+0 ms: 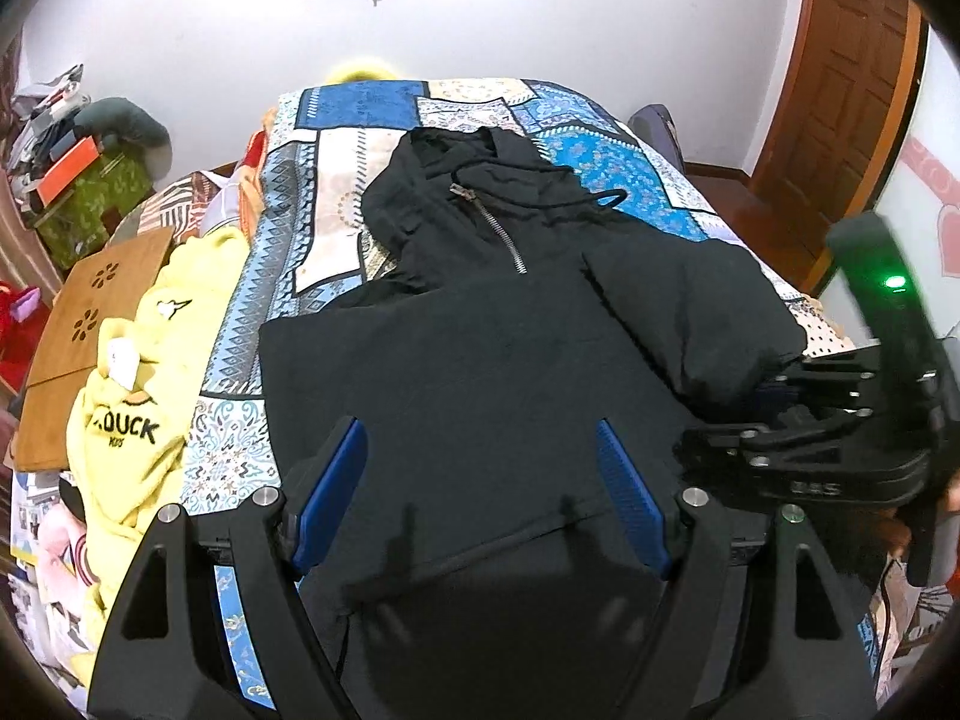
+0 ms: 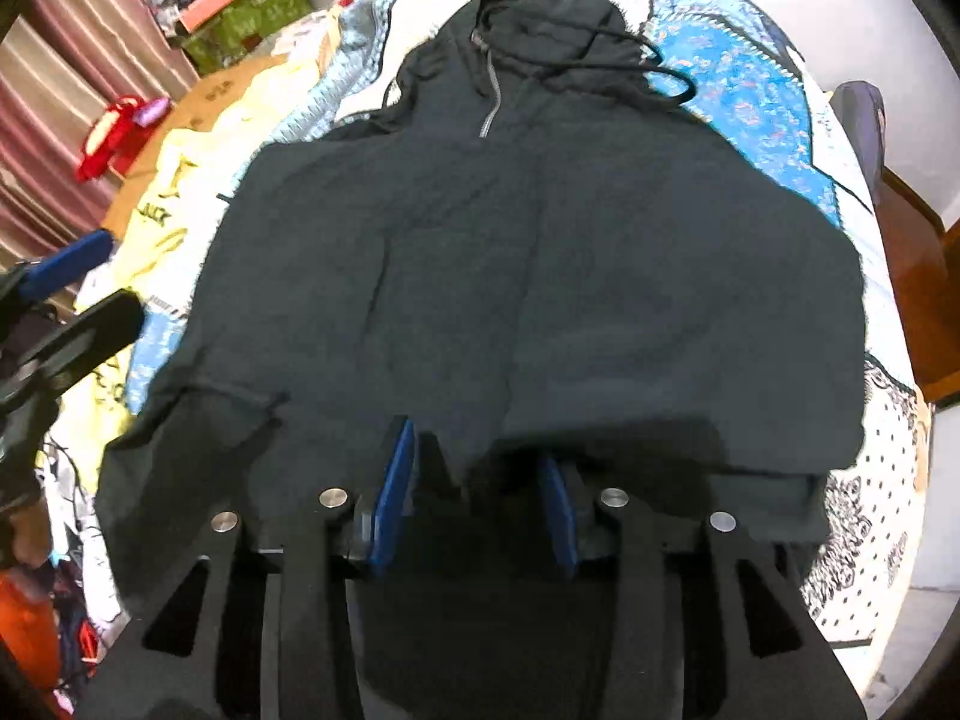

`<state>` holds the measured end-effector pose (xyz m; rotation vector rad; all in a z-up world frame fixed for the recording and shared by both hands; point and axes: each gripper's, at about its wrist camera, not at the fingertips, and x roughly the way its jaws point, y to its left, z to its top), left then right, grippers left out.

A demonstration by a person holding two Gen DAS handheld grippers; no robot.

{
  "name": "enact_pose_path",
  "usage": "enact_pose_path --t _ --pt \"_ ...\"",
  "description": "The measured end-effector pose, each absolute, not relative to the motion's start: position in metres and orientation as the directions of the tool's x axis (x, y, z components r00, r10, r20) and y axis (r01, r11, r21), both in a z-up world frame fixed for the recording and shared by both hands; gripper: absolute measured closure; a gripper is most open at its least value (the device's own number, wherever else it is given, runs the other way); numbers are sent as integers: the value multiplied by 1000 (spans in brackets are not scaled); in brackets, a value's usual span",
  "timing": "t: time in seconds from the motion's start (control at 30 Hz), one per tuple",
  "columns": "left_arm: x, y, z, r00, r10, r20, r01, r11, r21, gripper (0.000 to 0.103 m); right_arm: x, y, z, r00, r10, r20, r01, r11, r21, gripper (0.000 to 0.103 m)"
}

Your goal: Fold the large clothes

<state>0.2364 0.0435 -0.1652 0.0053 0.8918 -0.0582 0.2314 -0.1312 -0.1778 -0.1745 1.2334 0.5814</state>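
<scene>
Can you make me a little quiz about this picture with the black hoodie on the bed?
1. True or false: the black hoodie lies on a patterned bedspread.
2. Which stands wider open, the left gripper or the right gripper?
3. What colour is the garment printed DUCK: A red, B yellow, C green?

Key: 1 true. 2 left. 3 B.
</scene>
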Motion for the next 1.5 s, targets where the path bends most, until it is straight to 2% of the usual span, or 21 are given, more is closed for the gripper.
enact_pose_path --t 0.13,0.33,0.43,0.5,0.63,0.77,0.97,1.17,1.27,1.33,1.43,1.5 --pt "243 28 -159 632 -55 -773 87 996 0 23 222 -161 -161 257 347 -902 -492 850 187 65" --pt "262 -14 -151 640 -79 -765 173 984 43 20 220 -231 -139 397 280 -874 -363 923 130 65" --pt "274 -43 -153 640 -100 -762 237 969 73 17 221 -258 -136 449 227 -864 -299 950 94 56" --pt "282 -65 -160 633 -93 -768 276 955 112 17 223 -271 -136 464 210 -860 -262 961 94 54" --pt "296 -107 -182 600 -88 -795 372 910 180 17 233 -290 -149 448 213 -868 -207 970 131 54" --pt "305 -139 -206 548 -127 -826 473 862 181 17 243 -293 -174 414 205 -887 -174 974 144 54" --pt "328 -172 -240 542 -70 -837 526 805 273 17 248 -302 -209 366 255 -895 -132 966 221 54" --pt "342 -184 -249 559 -64 -827 536 789 301 16 251 -313 -223 356 301 -885 -92 953 288 44" --pt "343 -187 -247 564 -86 -821 540 791 288 37 251 -317 -227 351 323 -879 -79 945 316 42" --pt "344 -185 -242 570 -102 -815 528 806 267 56 251 -317 -228 351 323 -879 -80 946 315 41" --pt "345 -172 -229 582 -132 -802 493 842 219 76 249 -317 -226 354 315 -881 -84 949 305 41" --pt "345 -157 -216 578 -172 -798 476 865 159 79 248 -315 -225 358 301 -884 -88 953 289 41"
